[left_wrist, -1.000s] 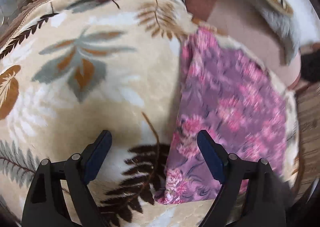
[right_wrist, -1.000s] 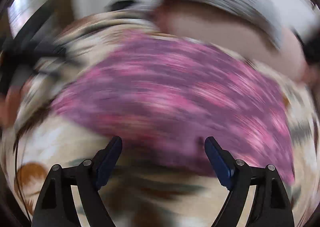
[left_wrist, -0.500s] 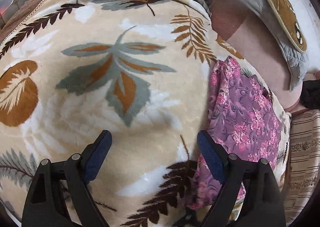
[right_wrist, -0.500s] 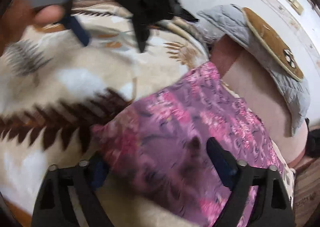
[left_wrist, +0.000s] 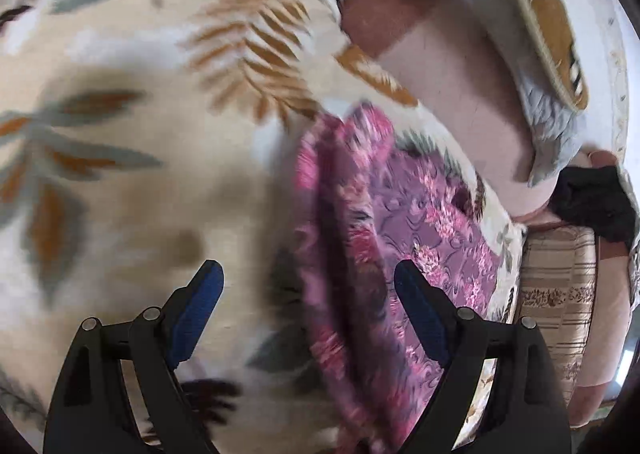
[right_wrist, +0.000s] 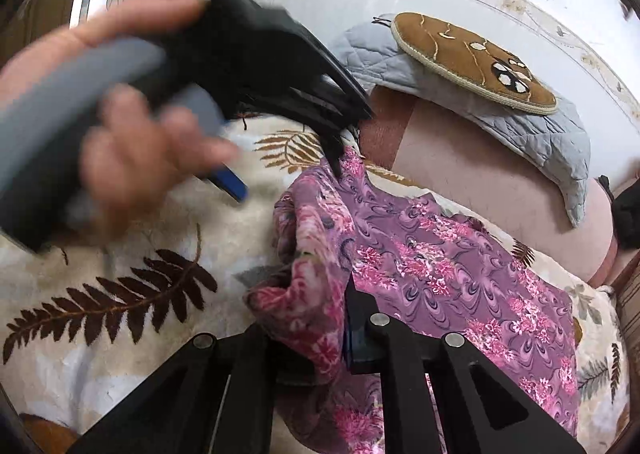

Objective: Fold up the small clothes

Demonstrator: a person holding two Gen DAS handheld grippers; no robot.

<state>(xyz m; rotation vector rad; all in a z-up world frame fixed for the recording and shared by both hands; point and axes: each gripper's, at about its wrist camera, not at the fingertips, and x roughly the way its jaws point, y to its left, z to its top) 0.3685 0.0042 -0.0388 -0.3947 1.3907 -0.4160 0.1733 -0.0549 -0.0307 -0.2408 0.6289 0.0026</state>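
A: Which step is in hand?

B: A fold is judged to be starting. The purple floral garment (right_wrist: 440,270) is spread on the leaf-patterned blanket (right_wrist: 120,334) of a bed, and its near left edge has been bunched and caught by the right tongs (right_wrist: 344,338). Those jaws are closing, with a wad of the cloth seen pinched between the pads.

A: And the left tongs?

B: The left tongs (left_wrist: 308,314) are held wide apart and nothing is gripped. In the left wrist view the garment's raised left edge (left_wrist: 332,254) runs between the two fingers, but no contact with the pads can be made out, since the picture is blurred. In the right wrist view they are seen in the person's hand (right_wrist: 132,150) above the far left corner of the garment.

A: What is called for next?

B: A second grip is probably needed at that far corner, so that both corners of the left edge can be lifted together and carried across to the right edge. A slipping or twisted edge would be the risk, as the cloth looks thin and limp.

A: Are any containers to be noted?

B: None is seen. A grey quilted cover (right_wrist: 500,122) and a brown mat (right_wrist: 472,58) are draped over pink bedding (right_wrist: 480,182) behind the garment.
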